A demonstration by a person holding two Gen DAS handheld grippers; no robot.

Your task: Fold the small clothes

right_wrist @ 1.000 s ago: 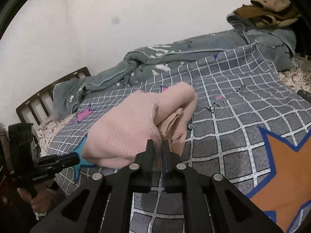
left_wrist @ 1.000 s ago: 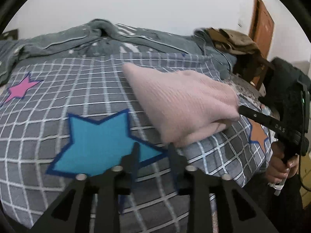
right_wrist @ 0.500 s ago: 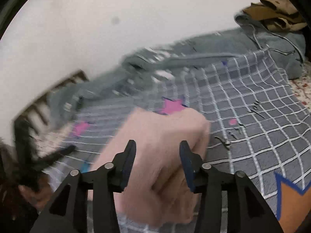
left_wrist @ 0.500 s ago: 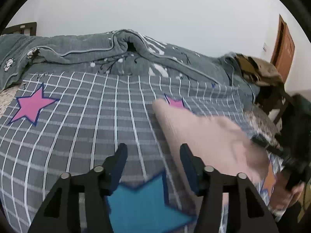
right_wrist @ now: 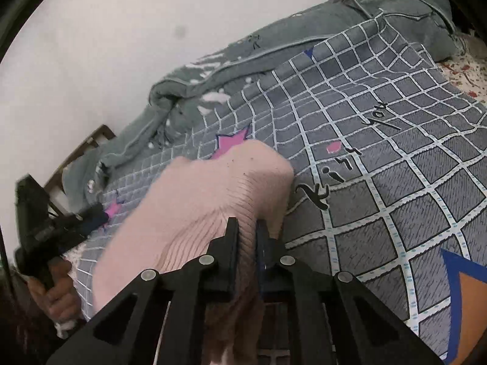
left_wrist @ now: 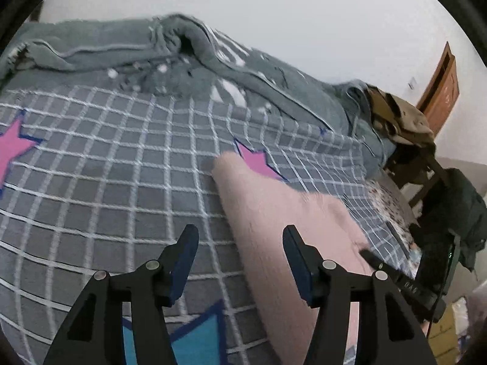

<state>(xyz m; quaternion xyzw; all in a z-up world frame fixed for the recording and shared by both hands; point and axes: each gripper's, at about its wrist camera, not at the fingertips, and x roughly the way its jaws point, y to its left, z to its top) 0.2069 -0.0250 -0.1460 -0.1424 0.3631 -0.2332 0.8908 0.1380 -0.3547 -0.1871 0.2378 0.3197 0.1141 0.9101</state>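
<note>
That soft pink ribbed knit garment (right_wrist: 213, 200) on the grey checked blanket (right_wrist: 395, 158) looks light and floppy, so right gripper (right_wrist: 247, 231) pinching its near edge makes sense, while left gripper (left_wrist: 240, 243) gapes empty just beside its left side.

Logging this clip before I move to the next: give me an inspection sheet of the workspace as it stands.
Surface: grey checked bedspread with star prints, on a bed.
Job's things: pink knit garment, bunched, lying on the bedspread.
Clutter: grey quilt heaped along the wall; brown clothes piled at its end.
Grippers: left gripper open, above the garment's edge; right gripper shut on the garment.
Cables: nothing seen.
Surroundings: white wall, wooden door, wooden bed rail.
</note>
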